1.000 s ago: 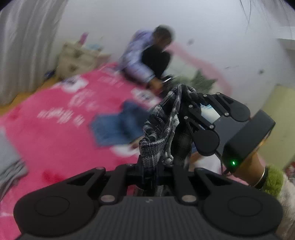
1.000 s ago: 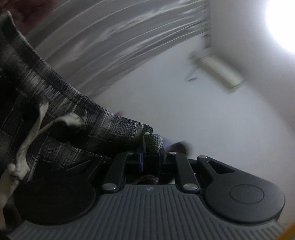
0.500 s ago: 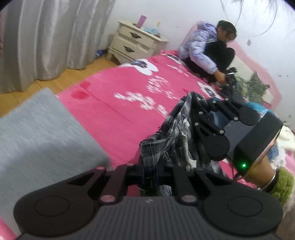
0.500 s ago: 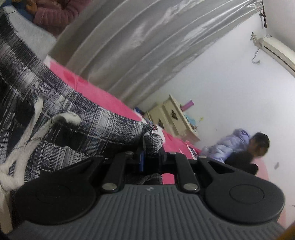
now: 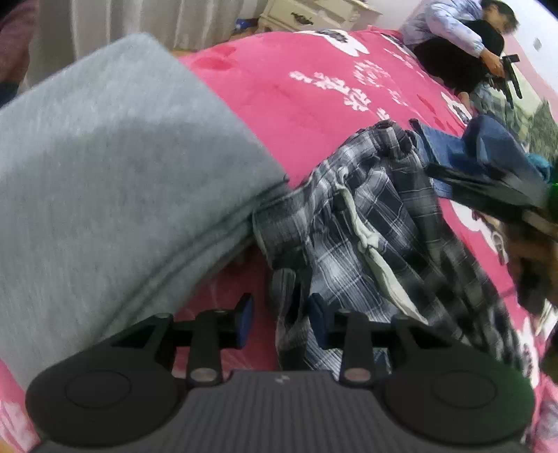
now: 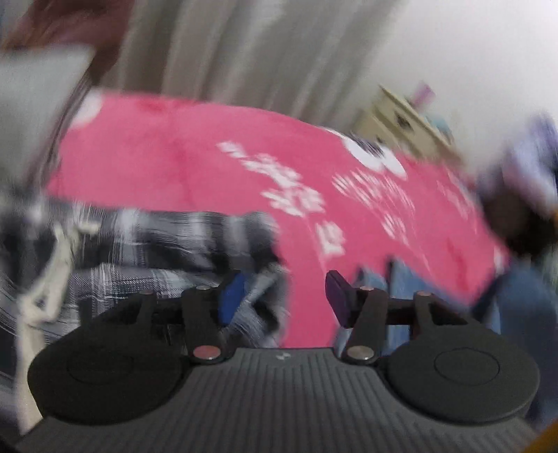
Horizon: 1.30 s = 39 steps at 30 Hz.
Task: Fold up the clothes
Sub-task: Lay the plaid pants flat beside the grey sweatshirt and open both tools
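- While my left gripper sits low over the bed, its jaws are spread, and a fold of the plaid shorts lies loosely in the gap, nearer the right-hand blue pad than the left one.
- From those jaws the plaid shorts run ahead and to the right, crumpled on the pink blanket, with the white drawstring trailing across the middle of the cloth.
- Ahead and left of the left jaws a folded grey garment rises high; its lower edge touches the shorts.
- Beyond the shorts, ahead and right, lie blue jeans, partly behind a dark blurred shape that I take to be my other gripper, though I cannot be sure.
- Far ahead a person sits at the far edge of the blanket, with a cream nightstand to the left by the curtain.
- My right gripper also has its jaws spread wide with nothing held between them; the view is badly smeared.
- Plaid cloth lies at the left finger and stretches off to the left of the right jaws; pink blanket fills the space ahead.
- Blue denim shows just beyond the right finger.
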Each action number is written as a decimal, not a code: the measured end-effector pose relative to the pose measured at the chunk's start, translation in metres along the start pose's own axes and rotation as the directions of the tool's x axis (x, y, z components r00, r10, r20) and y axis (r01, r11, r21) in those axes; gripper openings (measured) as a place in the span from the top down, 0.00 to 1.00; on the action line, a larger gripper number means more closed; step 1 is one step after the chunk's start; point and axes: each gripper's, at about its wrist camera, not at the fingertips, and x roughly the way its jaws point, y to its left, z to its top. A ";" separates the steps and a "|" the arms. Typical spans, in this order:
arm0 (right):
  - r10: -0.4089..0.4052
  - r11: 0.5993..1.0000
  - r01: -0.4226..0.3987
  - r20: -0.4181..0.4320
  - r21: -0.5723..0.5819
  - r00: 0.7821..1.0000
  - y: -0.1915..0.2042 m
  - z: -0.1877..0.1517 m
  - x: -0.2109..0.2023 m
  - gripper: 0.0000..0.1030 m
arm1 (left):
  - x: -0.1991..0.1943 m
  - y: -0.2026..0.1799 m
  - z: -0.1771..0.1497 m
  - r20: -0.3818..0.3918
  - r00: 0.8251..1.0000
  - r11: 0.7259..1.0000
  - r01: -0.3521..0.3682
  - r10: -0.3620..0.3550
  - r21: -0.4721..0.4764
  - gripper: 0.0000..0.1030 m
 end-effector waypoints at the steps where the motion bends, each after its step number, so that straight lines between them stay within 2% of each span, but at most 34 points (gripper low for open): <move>1: 0.027 0.996 -0.025 -0.016 0.083 1.000 -0.013 -0.007 -0.011 0.50 | 0.001 0.002 -0.001 -0.005 1.000 1.000 0.003 -0.003 -0.014 0.65; 5: 0.107 0.939 -0.069 -0.095 0.336 0.990 -0.036 -0.051 -0.059 0.50 | -0.003 0.006 -0.014 -0.029 0.999 0.999 -0.022 0.021 -0.038 0.62; 9: 0.106 0.918 -0.006 -0.232 0.396 0.967 -0.035 -0.109 -0.091 0.50 | -0.008 0.005 -0.026 -0.043 0.997 0.996 -0.072 0.070 -0.050 0.61; 13: 0.094 0.918 0.057 -0.355 0.392 0.930 -0.014 -0.168 -0.131 0.51 | -0.026 -0.010 -0.038 0.007 0.991 0.990 -0.137 0.137 0.019 0.61; 16: 0.052 0.918 0.109 -0.388 0.382 0.920 -0.007 -0.199 -0.162 0.52 | -0.036 -0.023 -0.042 0.026 0.990 0.988 -0.142 0.141 0.055 0.60; 19: 0.023 0.894 0.160 -0.399 0.418 0.917 -0.013 -0.224 -0.178 0.53 | -0.029 -0.036 -0.049 -0.011 0.990 0.987 -0.141 0.142 0.077 0.58; 21: 0.003 0.885 0.170 -0.370 0.434 0.929 -0.022 -0.231 -0.179 0.54 | -0.018 -0.043 -0.057 -0.044 0.988 0.985 -0.146 0.150 0.088 0.58; 24: 0.013 0.887 0.137 -0.320 0.441 0.947 -0.031 -0.238 -0.175 0.57 | -0.002 -0.049 -0.071 -0.079 0.982 0.982 -0.163 0.170 0.092 0.58; 26: 0.011 0.905 0.121 -0.306 0.409 0.952 -0.031 -0.241 -0.162 0.61 | 0.004 -0.054 -0.077 -0.061 0.979 0.977 -0.189 0.196 0.103 0.56; 29: 0.002 0.931 0.116 -0.323 0.347 0.946 -0.028 -0.243 -0.153 0.85 | 0.005 -0.059 -0.081 -0.035 0.974 0.968 -0.217 0.223 0.125 0.55; 30: -0.001 0.938 0.114 -0.329 0.326 0.944 -0.026 -0.244 -0.150 0.96 | 0.005 -0.060 -0.082 -0.031 0.973 0.966 -0.225 0.231 0.131 0.56; 32: -0.026 0.944 0.128 -0.316 0.306 0.948 -0.031 -0.238 -0.153 0.97 | 0.003 -0.060 -0.083 -0.027 0.972 0.964 -0.226 0.232 0.136 0.56; 36: -0.117 0.923 0.194 -0.237 0.332 0.965 -0.063 -0.211 -0.171 0.97 | 0.002 -0.055 -0.084 -0.024 0.974 0.966 -0.219 0.224 0.137 0.56; 39: -0.204 0.924 0.261 -0.217 0.280 0.955 -0.086 -0.204 -0.143 0.97 | 0.001 -0.053 -0.086 -0.019 0.974 0.965 -0.221 0.226 0.141 0.56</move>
